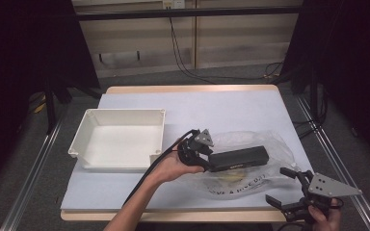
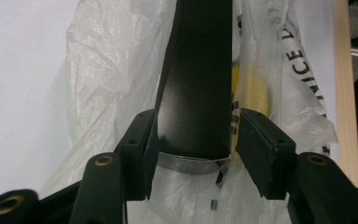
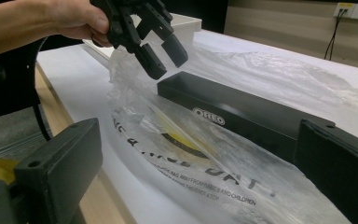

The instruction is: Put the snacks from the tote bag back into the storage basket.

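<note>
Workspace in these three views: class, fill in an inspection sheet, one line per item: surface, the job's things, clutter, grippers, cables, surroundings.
Surface: table with a pale cover and a bare wooden edge.
Job's things: long black box marked OREO lies on a clear plastic bag with printed lettering.
Clutter: white tray at the left, apparently empty.
Grippers: left gripper straddles the box's near end, pads apart from its sides, open; right gripper open near the front right corner, nothing between its jaws.
Cables: a black cable trails from the left gripper along the forearm; more wires hang at the back wall.
Surroundings: dark curtains at both sides, metal rails on the floor.
</note>
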Available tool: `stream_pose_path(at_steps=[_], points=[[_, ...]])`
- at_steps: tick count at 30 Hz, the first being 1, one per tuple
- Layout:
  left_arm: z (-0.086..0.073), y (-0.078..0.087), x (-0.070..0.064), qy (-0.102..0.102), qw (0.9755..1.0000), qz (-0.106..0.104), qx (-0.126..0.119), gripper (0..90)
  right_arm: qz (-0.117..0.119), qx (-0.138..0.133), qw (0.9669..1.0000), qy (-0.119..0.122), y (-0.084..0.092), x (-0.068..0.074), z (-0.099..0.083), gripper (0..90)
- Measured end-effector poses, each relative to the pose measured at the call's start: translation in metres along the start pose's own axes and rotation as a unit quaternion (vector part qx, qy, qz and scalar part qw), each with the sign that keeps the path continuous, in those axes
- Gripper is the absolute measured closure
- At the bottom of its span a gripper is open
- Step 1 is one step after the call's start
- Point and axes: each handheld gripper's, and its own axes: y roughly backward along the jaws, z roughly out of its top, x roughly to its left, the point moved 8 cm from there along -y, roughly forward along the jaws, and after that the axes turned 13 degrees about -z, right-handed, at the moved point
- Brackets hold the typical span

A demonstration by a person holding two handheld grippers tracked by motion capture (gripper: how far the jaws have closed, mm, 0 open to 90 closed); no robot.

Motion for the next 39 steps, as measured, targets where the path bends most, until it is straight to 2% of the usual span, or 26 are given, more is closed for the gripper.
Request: stream_pose_path(at_steps=[2, 4, 7, 9, 12, 16, 17, 22, 27, 31, 36, 39], points=[[0.0, -0.003, 0.0, 0.002, 1.0, 0.001, 0.007, 43.9, 0.004, 0.001, 1.0, 0.003, -0.001, 0.0, -0.002, 0.7], [0.0, -0.003, 0.004, -0.005, 0.9997, 0.012, 0.02, 41.7, 0.01, 0.003, 0.9999, 0.007, -0.003, 0.0, -0.005, 0.7], [0.0, -0.005, 0.006, 0.002, 0.9999, 0.009, 0.014, 38.7, 0.01, 0.002, 0.9999, 0.007, -0.004, 0.0, -0.006, 0.6], [-0.001, -0.008, 0.006, 0.002, 0.9998, 0.001, 0.021, 38.6, 0.011, -0.002, 0.9999, 0.001, -0.003, 0.001, -0.005, 0.3], [-0.004, -0.015, 0.007, -0.001, 0.9993, 0.007, 0.036, 38.5, 0.008, -0.002, 1.0, -0.001, -0.004, 0.0, -0.005, 0.2], [-0.005, -0.019, 0.009, -0.005, 0.9993, 0.002, 0.037, 39.6, 0.005, -0.002, 1.0, -0.001, -0.006, 0.0, -0.005, 0.1], [-0.005, -0.021, 0.01, -0.012, 0.9991, 0.004, 0.041, 39.7, 0.006, 0.001, 1.0, -0.002, -0.006, 0.0, -0.006, 0.1], [-0.005, -0.022, 0.011, -0.018, 0.9988, 0.007, 0.045, 39.8, 0.003, 0.0, 1.0, 0.006, -0.009, 0.001, -0.007, 0.1], [-0.006, -0.028, 0.012, -0.017, 0.9988, 0.008, 0.045, 39.2, 0.005, 0.0, 1.0, 0.003, -0.009, 0.002, -0.006, 0.0], [-0.006, -0.031, 0.015, -0.012, 0.9989, -0.002, 0.045, 39.1, 0.007, 0.003, 1.0, 0.006, -0.01, 0.001, -0.007, 0.0], [-0.008, -0.037, 0.017, -0.004, 0.9985, -0.007, 0.054, 38.5, 0.008, 0.004, 0.9999, 0.008, -0.011, 0.002, -0.008, 0.0], [-0.01, -0.042, 0.017, -0.005, 0.9977, -0.007, 0.068, 38.6, 0.004, 0.004, 1.0, 0.007, -0.011, 0.0, -0.009, 0.0]])
